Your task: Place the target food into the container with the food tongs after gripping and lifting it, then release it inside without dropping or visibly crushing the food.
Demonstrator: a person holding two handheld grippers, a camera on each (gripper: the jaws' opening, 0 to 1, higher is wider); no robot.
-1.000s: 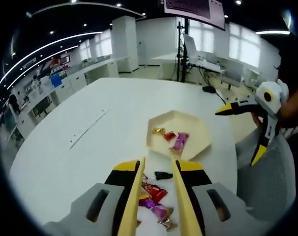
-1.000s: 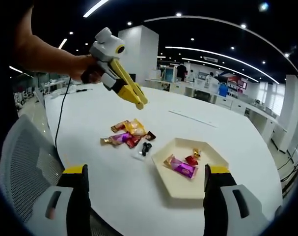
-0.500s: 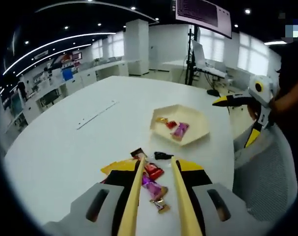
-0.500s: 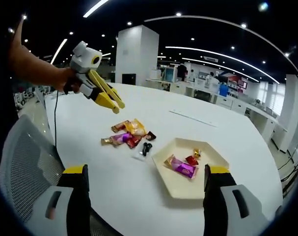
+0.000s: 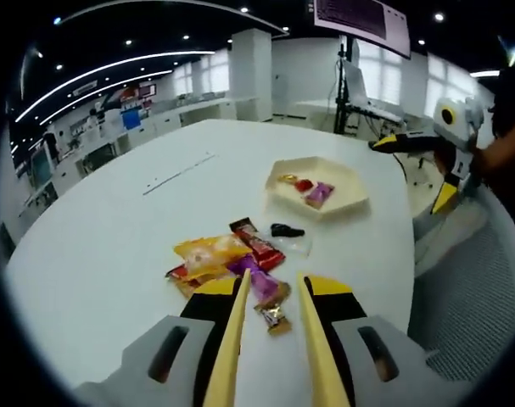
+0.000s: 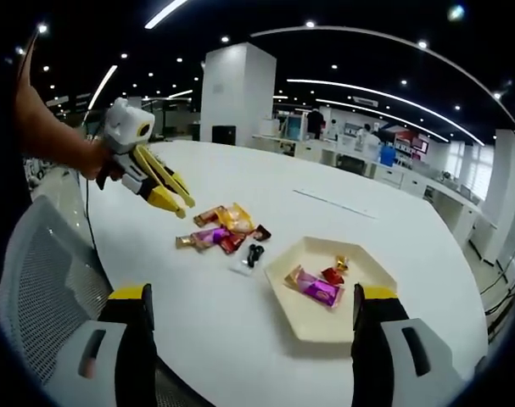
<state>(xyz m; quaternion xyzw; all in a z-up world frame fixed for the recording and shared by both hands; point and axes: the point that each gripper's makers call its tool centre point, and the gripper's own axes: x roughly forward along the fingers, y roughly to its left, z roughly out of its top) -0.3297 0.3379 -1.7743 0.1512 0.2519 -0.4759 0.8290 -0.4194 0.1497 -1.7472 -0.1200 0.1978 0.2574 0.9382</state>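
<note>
So the left claw (image 5: 269, 339) has its two yellow jaws sitting a narrow gap apart, holding nothing, hovering low over the near edge of the candy pile (image 5: 227, 263). In the right gripper view that same claw (image 6: 174, 200) hangs just left of the pile (image 6: 221, 235), jaws pointing down toward it, with a person's arm (image 6: 45, 131) behind it. The right claw (image 6: 250, 318) is spread wide open and empty, well back from everything.

The pile is a loose cluster of crinkly shiny wrappers: an orange-yellow bag (image 5: 211, 250), a red bar (image 5: 258, 243) with its long axis running away from the left claw toward the tray, a purple wrapped candy (image 5: 259, 282) lying between the jaw tips, and a tiny gold one (image 5: 277, 318) closest in. Just past them there's a small black piece (image 5: 284, 230) on clear film.

The tray (image 5: 352, 200) is a shallow cream hexagon with a raised rim, apart from the pile, already holding a purple candy (image 5: 318, 194), a red one (image 5: 304, 185) and a gold one (image 5: 287, 178).

All of it sits on a big smooth white round counter (image 5: 96, 246). A gray mesh chair (image 6: 45, 280) is at its edge. Room is an open office with dark ceiling, strip lights (image 6: 384, 89), a white pillar (image 6: 233, 93) and a screen on a stand (image 5: 359, 17).
</note>
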